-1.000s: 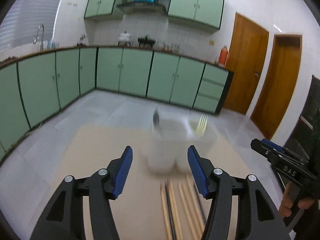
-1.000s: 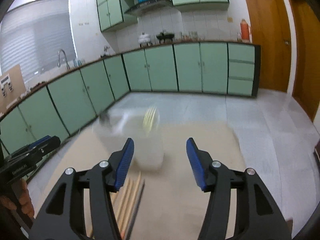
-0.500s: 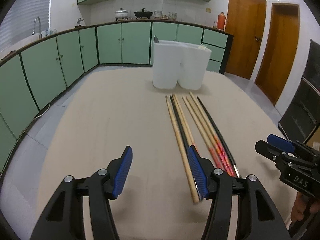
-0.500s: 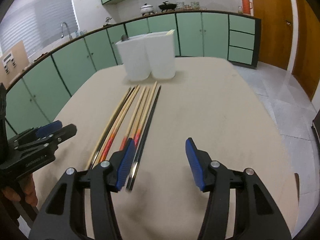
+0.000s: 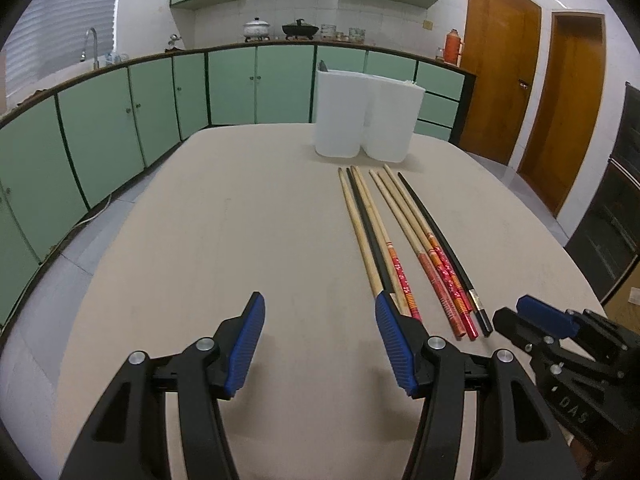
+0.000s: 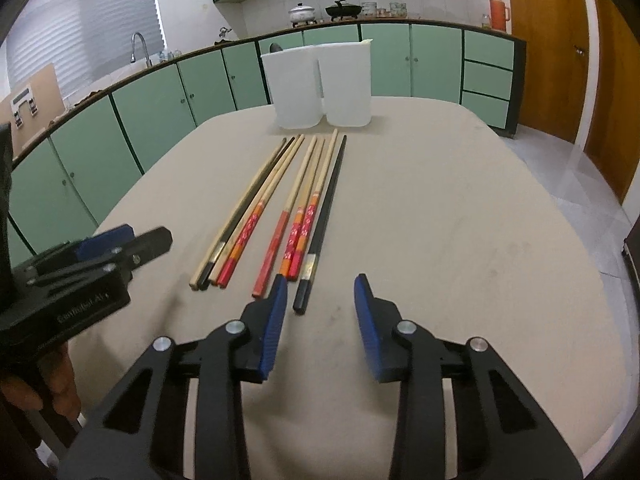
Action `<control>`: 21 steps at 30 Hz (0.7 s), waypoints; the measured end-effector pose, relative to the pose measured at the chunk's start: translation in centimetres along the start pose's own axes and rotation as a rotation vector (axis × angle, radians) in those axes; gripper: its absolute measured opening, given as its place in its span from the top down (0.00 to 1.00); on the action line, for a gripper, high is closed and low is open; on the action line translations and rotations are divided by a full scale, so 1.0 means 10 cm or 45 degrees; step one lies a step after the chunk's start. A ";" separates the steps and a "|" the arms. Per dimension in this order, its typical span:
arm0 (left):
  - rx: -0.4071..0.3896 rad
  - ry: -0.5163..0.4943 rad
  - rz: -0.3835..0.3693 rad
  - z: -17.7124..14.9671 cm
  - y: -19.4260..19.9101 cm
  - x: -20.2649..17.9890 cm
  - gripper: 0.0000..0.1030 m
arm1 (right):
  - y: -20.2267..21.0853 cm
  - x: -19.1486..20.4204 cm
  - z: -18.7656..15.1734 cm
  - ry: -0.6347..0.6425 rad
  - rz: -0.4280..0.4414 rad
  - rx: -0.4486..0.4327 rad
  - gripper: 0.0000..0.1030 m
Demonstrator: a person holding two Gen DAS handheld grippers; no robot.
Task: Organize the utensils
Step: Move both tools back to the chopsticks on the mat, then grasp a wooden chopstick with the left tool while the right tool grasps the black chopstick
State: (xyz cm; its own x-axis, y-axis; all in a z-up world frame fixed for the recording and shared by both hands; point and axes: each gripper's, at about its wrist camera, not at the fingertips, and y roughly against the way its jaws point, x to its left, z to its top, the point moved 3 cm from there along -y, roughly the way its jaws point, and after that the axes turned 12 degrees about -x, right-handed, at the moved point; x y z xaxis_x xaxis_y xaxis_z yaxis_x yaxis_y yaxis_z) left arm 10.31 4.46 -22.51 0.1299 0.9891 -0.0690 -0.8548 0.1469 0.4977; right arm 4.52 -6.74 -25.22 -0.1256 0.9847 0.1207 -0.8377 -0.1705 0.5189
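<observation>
Lettering "DAS" marks the right tool [image 5: 520, 320]; both it and left tool [image 5: 320, 344] gape apart, empty.

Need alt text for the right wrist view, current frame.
The open, empty right hand-held gripper hovers over a beige table, its left fingertip beside the near end of a black chopstick. Chopsticks lie in a row toward a white utensil holder; the left hand-held gripper shows at left.

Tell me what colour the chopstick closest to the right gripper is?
Black. That chopstick, rightmost in the row, shows best in the right wrist view, beside the right gripper.
</observation>
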 end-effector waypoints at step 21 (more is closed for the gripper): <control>0.074 -0.014 -0.043 -0.13 -0.10 -0.21 0.45 | -0.09 -0.22 -0.05 0.008 -0.131 0.000 0.94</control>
State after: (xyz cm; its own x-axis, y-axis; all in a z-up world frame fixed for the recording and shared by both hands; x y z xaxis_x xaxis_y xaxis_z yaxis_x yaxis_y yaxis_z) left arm 10.26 2.24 -23.95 0.1640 0.9835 -0.0768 -0.8195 0.1792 0.5444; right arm 5.31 -8.74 -26.34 -0.0423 0.9972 0.0618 -0.8463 -0.0687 0.5282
